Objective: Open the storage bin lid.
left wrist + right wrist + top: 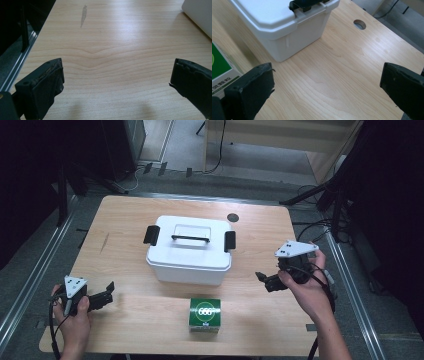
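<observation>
Left gripper (102,296) sits near the table's (125,215) front-left corner, jaws spread wide, holding nothing. Right gripper (265,279) is wide open too, angled toward the white lidded box (190,251) mid-table. Green carton (204,314) sits in front of the box, between both hands.

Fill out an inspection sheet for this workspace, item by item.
Surface: wooden table, grey smear at left, cable hole behind the box.
Job's things: white lidded storage box, both black latches closed; green carton in front of it.
Clutter: nothing seen.
Grippers: left tongs and right tongs open, empty.
Cables: one trails from each gripper; black leads on the floor beyond.
Surroundings: dark curtains, stands.
</observation>
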Action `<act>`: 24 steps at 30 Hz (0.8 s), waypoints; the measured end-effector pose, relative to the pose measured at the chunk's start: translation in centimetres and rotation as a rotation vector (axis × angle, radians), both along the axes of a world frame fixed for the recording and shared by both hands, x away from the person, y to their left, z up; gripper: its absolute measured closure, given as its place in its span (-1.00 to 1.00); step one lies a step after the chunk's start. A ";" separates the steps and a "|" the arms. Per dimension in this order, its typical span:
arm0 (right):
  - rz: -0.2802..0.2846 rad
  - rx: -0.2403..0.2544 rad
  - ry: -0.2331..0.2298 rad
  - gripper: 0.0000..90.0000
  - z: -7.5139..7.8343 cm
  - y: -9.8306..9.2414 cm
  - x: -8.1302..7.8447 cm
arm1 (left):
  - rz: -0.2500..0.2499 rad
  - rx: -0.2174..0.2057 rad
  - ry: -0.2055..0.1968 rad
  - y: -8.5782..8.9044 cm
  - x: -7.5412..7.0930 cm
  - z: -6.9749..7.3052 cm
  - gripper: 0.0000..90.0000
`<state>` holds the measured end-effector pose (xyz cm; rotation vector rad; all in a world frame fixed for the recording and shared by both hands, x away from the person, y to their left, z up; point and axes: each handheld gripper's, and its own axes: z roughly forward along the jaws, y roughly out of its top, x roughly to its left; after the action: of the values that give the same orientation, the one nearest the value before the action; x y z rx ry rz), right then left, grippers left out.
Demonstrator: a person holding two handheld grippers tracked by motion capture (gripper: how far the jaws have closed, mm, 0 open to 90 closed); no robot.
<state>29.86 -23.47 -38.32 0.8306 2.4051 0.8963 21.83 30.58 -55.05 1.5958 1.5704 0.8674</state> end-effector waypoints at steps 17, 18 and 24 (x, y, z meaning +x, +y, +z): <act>0.269 -0.214 0.127 -0.88 1.3 3.1 3.8 | -0.007 0.017 0.004 -0.3 0.0 -0.1 -1.00; 0.288 -0.218 0.129 -0.87 1.4 3.4 4.0 | -0.008 0.016 0.005 -0.3 0.0 -0.1 -1.00; 0.359 -0.231 0.171 -0.76 2.3 4.9 5.1 | -0.015 0.015 0.008 -0.3 0.0 -0.1 -1.00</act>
<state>34.98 -18.53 -36.03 0.4095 2.7976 0.6716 21.86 30.31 -55.12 1.6216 1.5588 0.8681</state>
